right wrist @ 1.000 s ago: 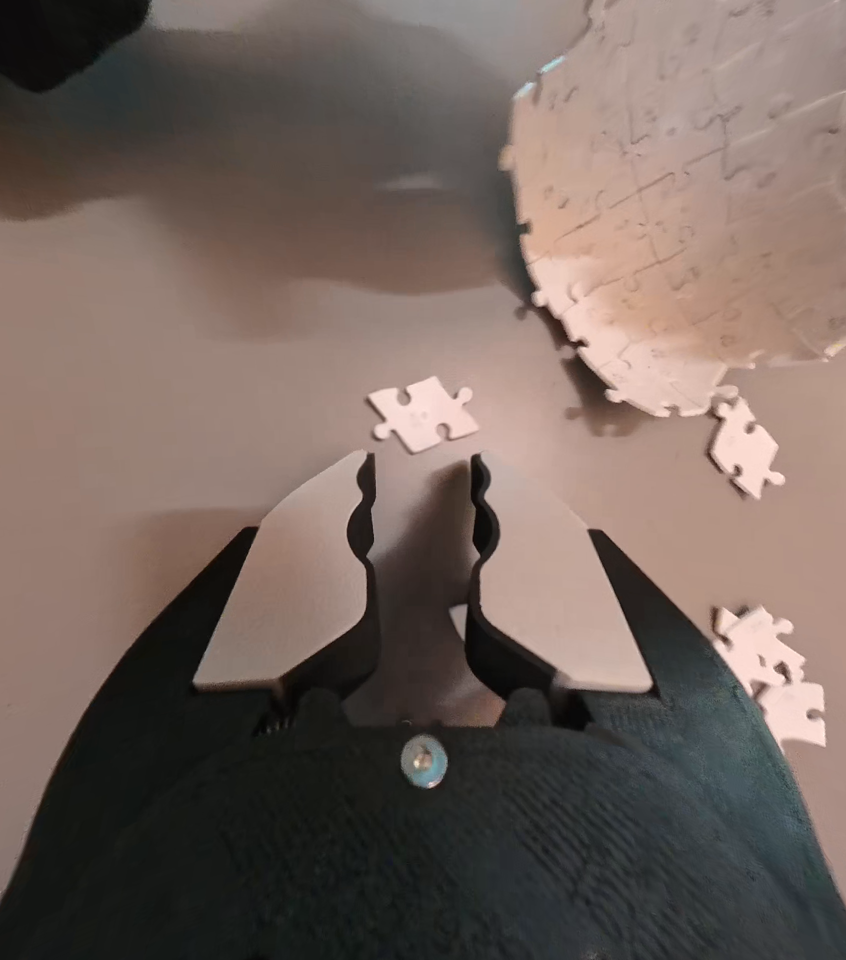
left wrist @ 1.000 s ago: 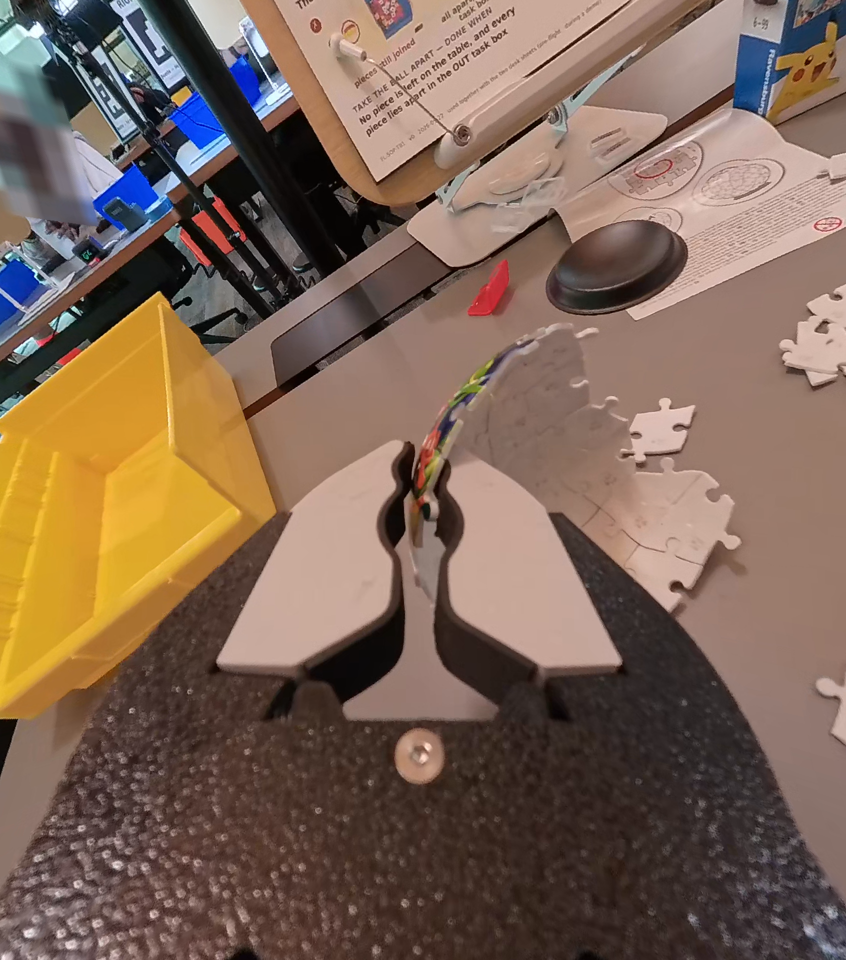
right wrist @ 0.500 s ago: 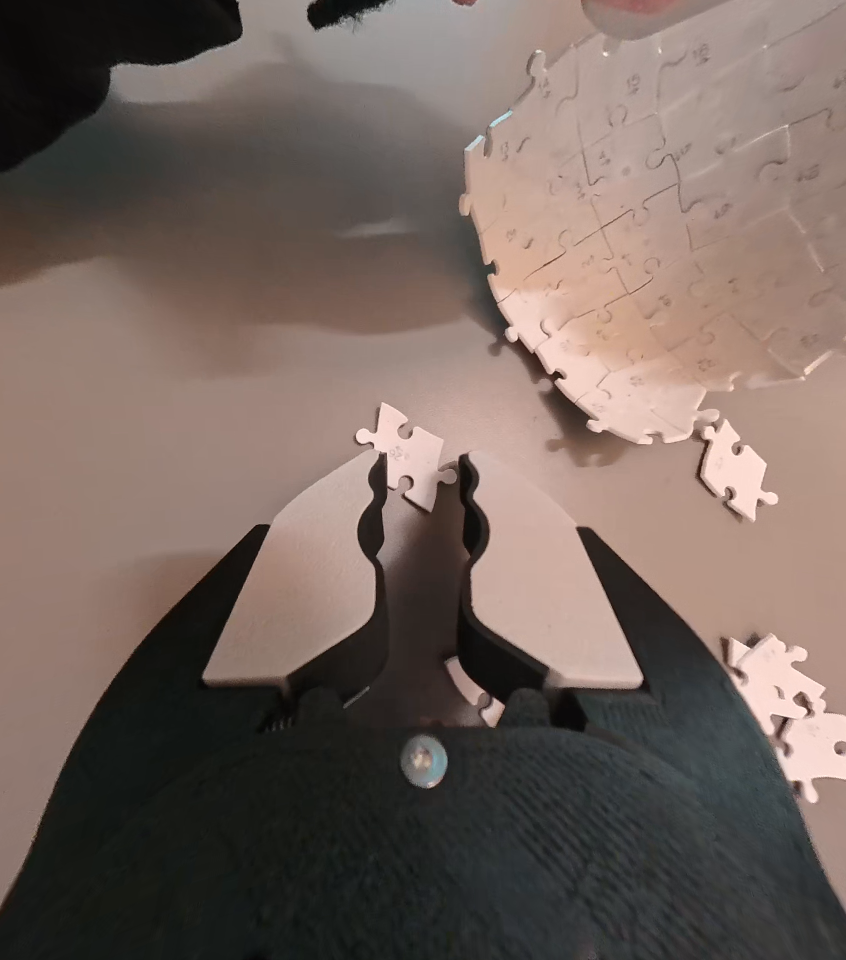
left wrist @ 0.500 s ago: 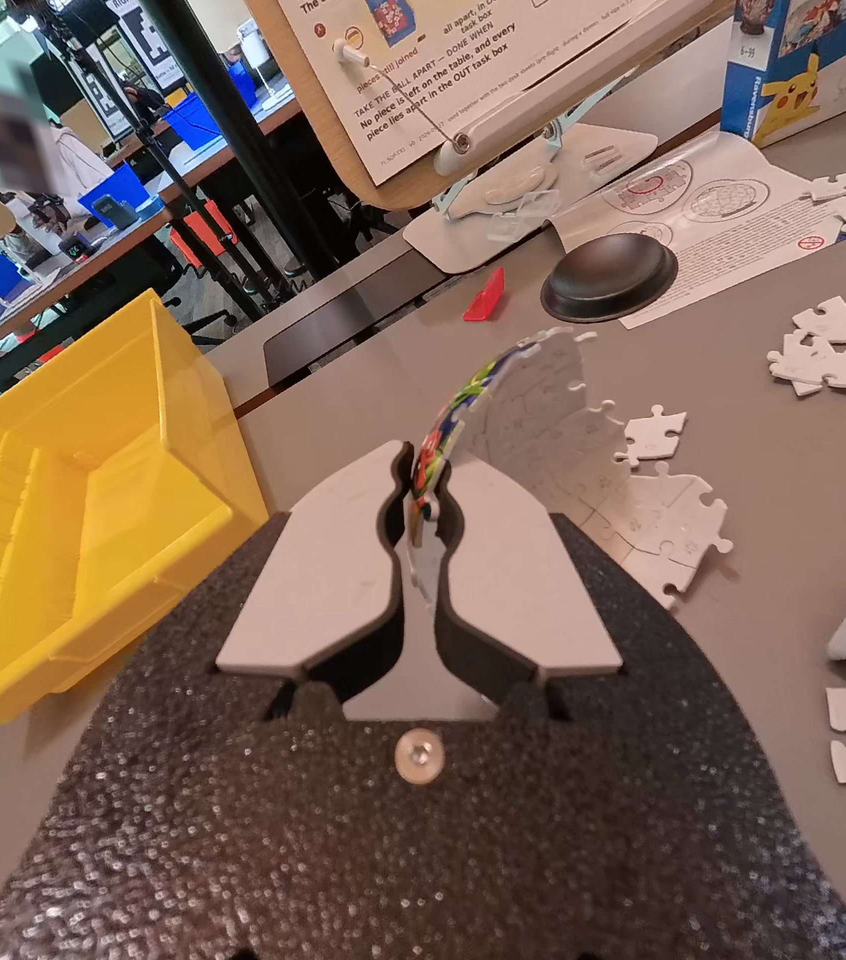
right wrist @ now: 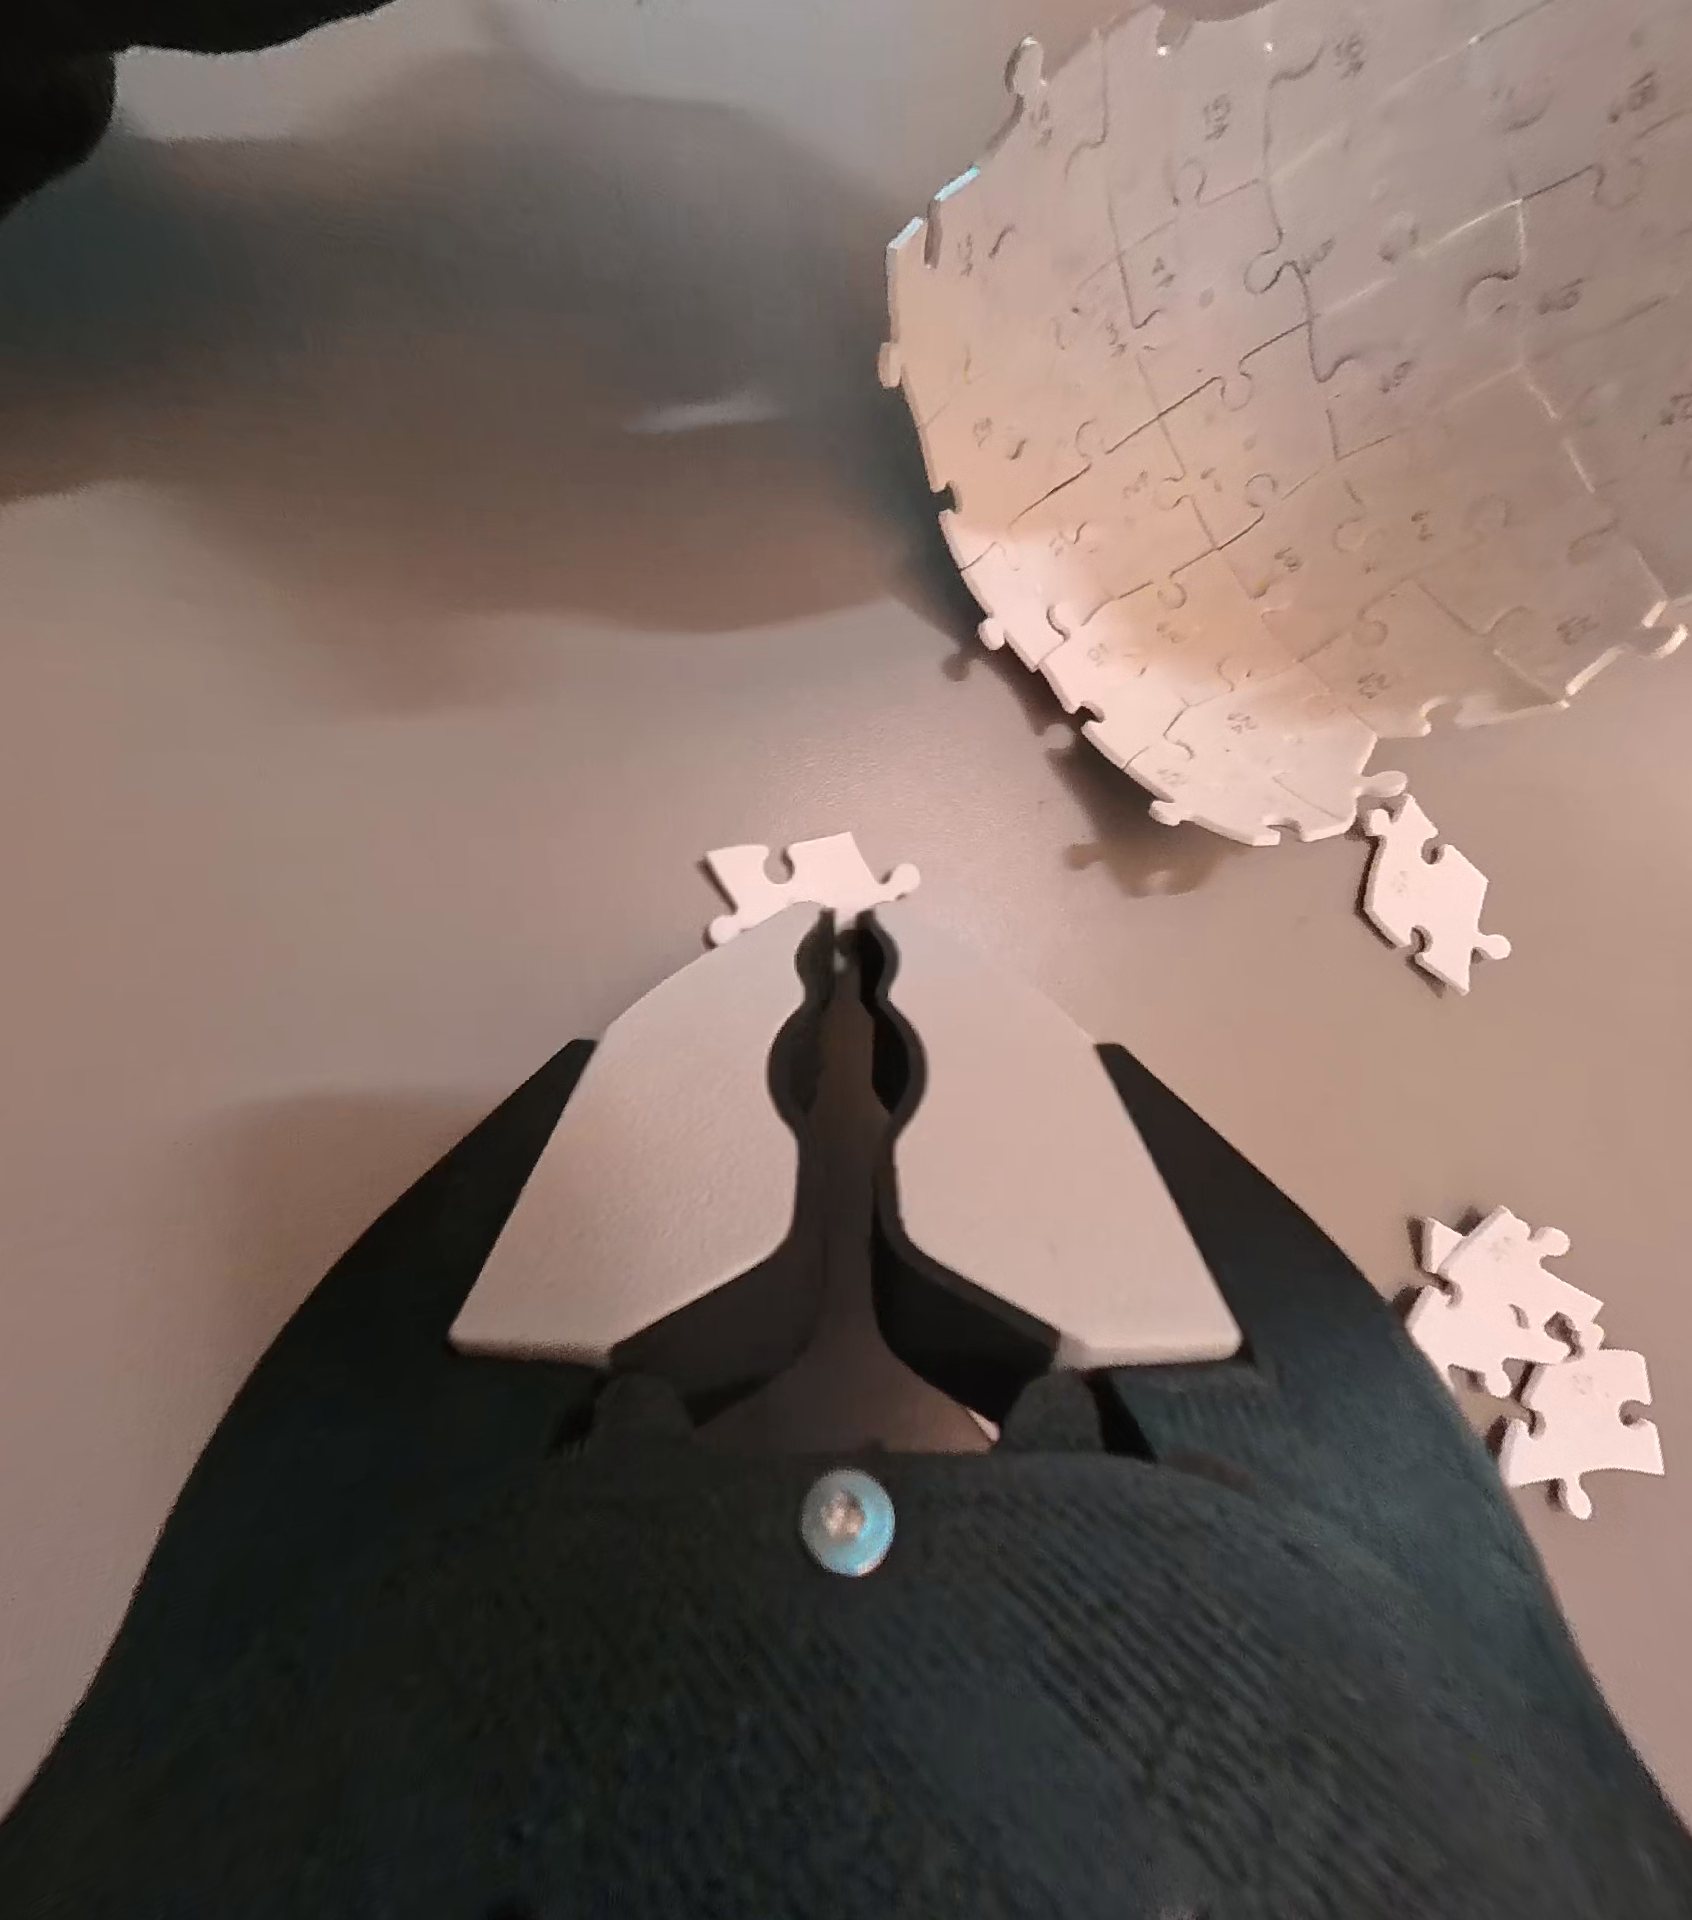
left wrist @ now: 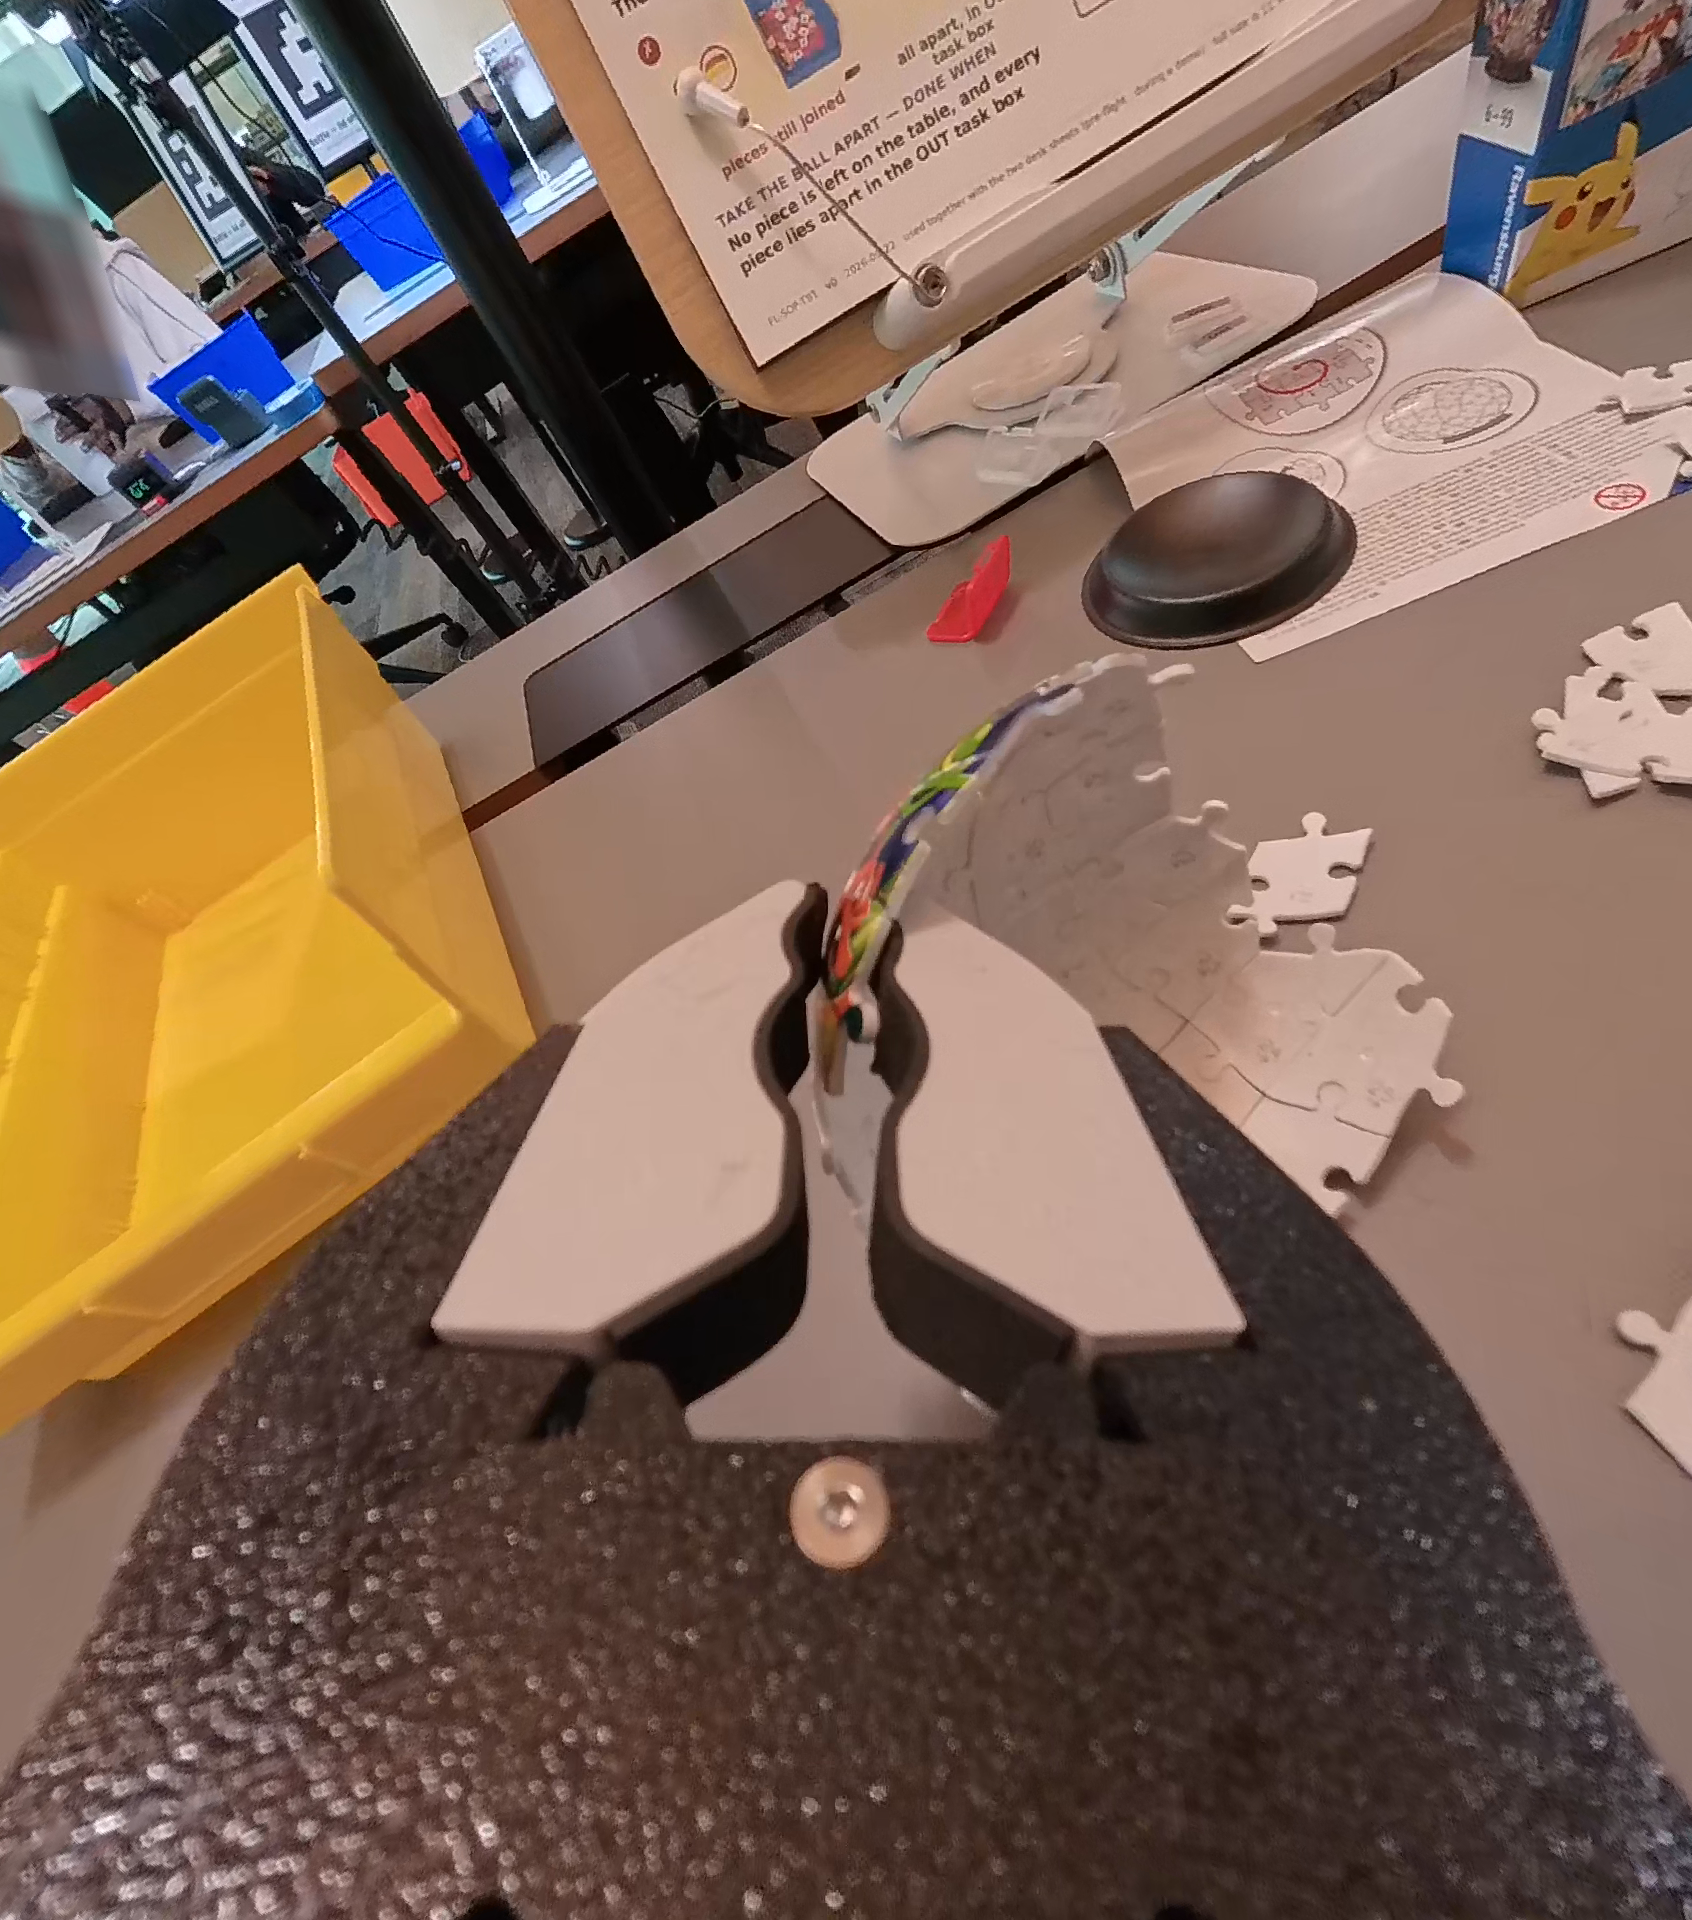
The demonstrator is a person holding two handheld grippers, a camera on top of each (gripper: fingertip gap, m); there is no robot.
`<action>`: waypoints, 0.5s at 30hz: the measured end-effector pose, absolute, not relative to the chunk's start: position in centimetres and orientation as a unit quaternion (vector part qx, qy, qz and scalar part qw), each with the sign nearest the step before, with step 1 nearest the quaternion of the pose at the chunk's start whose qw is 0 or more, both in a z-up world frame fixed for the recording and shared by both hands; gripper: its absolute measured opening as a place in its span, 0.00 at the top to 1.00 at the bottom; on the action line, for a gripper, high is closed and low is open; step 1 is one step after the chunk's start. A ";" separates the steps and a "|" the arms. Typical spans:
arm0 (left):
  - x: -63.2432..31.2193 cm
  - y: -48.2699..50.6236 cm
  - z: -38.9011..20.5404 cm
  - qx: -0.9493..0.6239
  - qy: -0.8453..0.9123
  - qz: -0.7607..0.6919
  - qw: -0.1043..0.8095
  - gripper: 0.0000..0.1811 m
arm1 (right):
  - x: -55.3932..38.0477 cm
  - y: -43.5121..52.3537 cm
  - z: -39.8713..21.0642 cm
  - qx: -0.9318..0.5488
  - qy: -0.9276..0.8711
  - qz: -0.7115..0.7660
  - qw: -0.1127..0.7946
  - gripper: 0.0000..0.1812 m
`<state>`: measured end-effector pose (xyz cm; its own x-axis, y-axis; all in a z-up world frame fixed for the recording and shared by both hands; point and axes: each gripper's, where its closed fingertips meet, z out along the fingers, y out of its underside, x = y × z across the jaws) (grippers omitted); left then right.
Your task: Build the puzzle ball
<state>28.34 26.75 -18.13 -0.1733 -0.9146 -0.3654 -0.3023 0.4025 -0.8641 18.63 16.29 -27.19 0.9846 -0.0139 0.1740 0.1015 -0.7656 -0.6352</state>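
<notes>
Left view: left gripper (left wrist: 847, 971) clamps the rim of the half-built ball (left wrist: 1060, 831), propped on the table (left wrist: 1444, 966) beside a yellow bin (left wrist: 146, 997). Right view: right gripper (right wrist: 847, 940) pinched on a loose piece (right wrist: 806, 876), apparently at its edge; ball just beyond, up-right.

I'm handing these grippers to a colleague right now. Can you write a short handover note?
Left gripper: shut on the partial shell, held on edge, its lower rim by the grey table.
Right gripper: shut on a single loose piece, white side up.
Done: a curved section is joined.
Left: fit this piece, then the other loose pieces lying around.
</notes>
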 end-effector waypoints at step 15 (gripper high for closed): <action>28.2 24.4 -17.1 -0.325 0.724 -0.326 0.514 0.97 | 19.9 15.9 -25.5 -0.925 -0.009 -0.079 0.371 0.82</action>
